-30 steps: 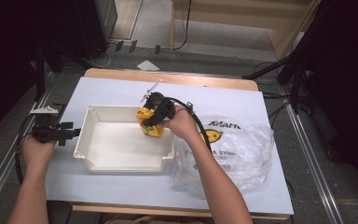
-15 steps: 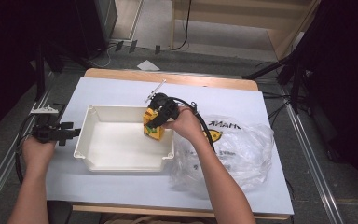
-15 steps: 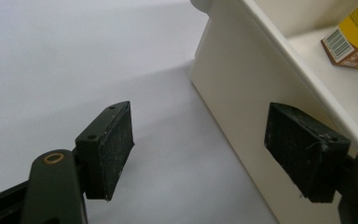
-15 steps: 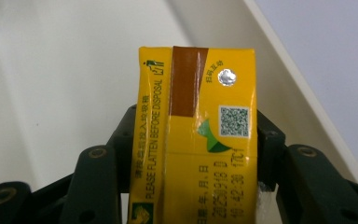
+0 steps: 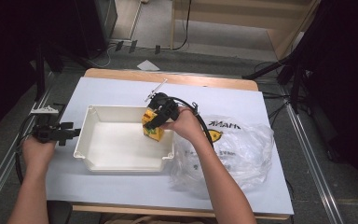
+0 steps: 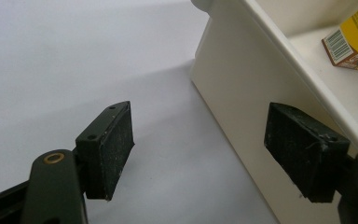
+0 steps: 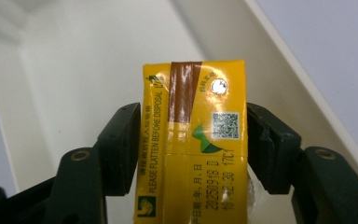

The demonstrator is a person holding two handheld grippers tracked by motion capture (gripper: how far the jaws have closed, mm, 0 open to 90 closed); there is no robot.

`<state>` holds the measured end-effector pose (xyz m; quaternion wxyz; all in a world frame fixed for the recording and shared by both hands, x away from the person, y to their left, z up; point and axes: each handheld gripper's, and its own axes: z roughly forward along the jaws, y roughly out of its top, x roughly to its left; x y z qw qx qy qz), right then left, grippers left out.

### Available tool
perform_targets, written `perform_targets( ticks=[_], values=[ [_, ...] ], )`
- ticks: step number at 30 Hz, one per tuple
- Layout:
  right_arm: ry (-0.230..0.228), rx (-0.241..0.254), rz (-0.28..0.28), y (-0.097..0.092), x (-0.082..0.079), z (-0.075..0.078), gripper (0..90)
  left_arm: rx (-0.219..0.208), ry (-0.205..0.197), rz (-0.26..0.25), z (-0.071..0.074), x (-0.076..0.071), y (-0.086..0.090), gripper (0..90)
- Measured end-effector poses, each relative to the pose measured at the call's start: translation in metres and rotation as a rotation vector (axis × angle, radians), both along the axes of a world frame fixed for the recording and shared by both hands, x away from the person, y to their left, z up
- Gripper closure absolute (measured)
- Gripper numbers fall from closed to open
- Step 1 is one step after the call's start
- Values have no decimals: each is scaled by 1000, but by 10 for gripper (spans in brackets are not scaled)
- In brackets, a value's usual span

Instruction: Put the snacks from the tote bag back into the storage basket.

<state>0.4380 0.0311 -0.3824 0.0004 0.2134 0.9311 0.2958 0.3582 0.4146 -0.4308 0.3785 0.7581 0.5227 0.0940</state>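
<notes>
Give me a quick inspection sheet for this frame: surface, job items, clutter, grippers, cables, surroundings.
Surface: white-covered table, wooden edge at far side.
Job's things: yellow drink carton held over the white tray, at its far right corner.
Clutter: crumpled clear plastic bag right of tray.
Grippers: right gripper shut on carton; left gripper open, beside the tray's outer wall.
Cables: black cable loops over the right wrist.
Surroundings: metal rails, floor cables, dark stands.
</notes>
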Motion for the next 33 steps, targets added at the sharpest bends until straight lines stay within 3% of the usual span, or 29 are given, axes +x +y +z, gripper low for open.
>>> perform_targets(
  ticks=[13,20,24,25,28,30,31,33],
  values=[
    [-41,49,-19,-16,-13,35,432,2,0,3,0,0,-1,251],
    [-66,65,20,-20,-31,51,569,5,1,4,0,0,-1,252],
    [-50,56,35,-18,-38,49,659,6,0,5,0,0,-1,253],
    [-50,52,57,-16,-41,44,745,6,0,5,0,0,-1,253],
    [-33,47,62,-14,-46,35,876,6,1,4,0,0,-1,253],
    [-23,47,71,-13,-46,32,900,6,1,5,0,0,-1,253],
    [6,28,52,-11,-48,24,900,7,1,6,0,0,-1,253],
    [-5,19,46,-9,-47,17,900,6,1,5,0,0,-1,253]
  ],
)
